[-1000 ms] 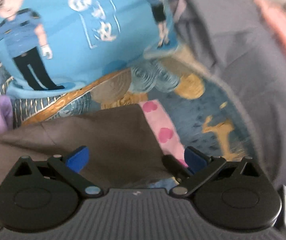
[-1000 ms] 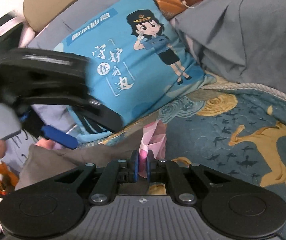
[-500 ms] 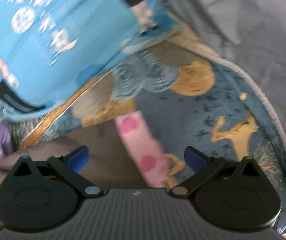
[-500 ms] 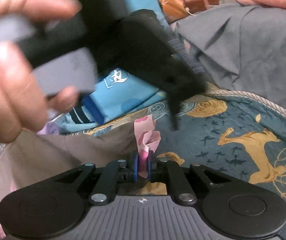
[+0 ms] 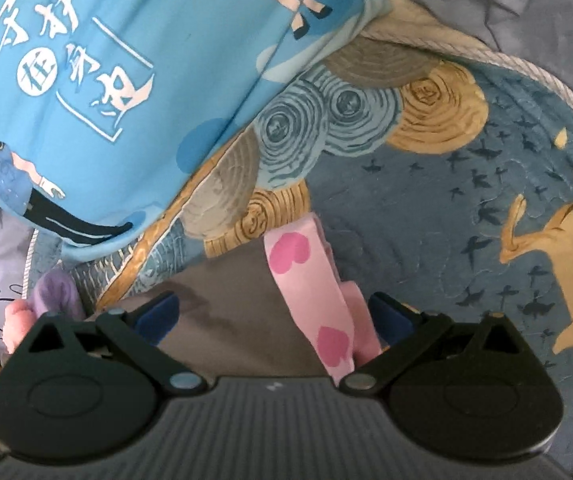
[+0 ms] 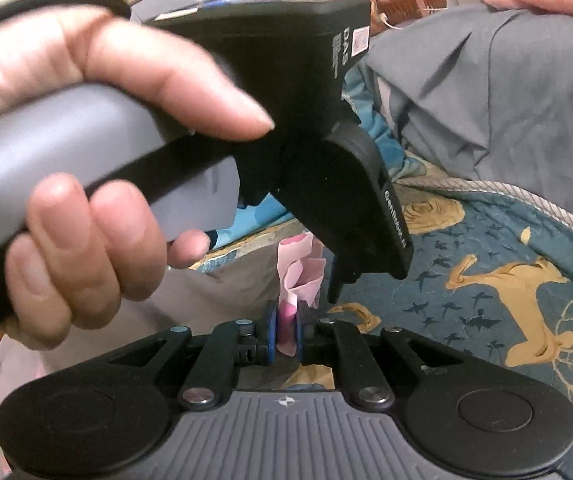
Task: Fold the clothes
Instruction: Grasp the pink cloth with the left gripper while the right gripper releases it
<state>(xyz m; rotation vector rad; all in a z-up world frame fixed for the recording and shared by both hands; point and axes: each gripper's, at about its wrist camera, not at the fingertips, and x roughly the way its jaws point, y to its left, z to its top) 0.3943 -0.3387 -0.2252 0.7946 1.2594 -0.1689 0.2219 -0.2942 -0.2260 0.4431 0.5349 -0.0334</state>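
Pink heart-print cloth (image 5: 306, 292) lies on the blue quilt (image 5: 426, 208), long axis running twelve to six, beside grey fabric (image 5: 222, 304). Left gripper (image 5: 274, 316) wide, straddling it. Right gripper (image 6: 284, 330) pinches its end. Quilt clear toward three.

Deer-patterned quilt (image 5: 446, 208) — perhaps a bed.

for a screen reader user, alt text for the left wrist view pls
Open left tool points down over a grey garment with a pink heart-print strip between its fingers, untouched. A blue cartoon pillow lies beyond on a deer-pattern quilt.
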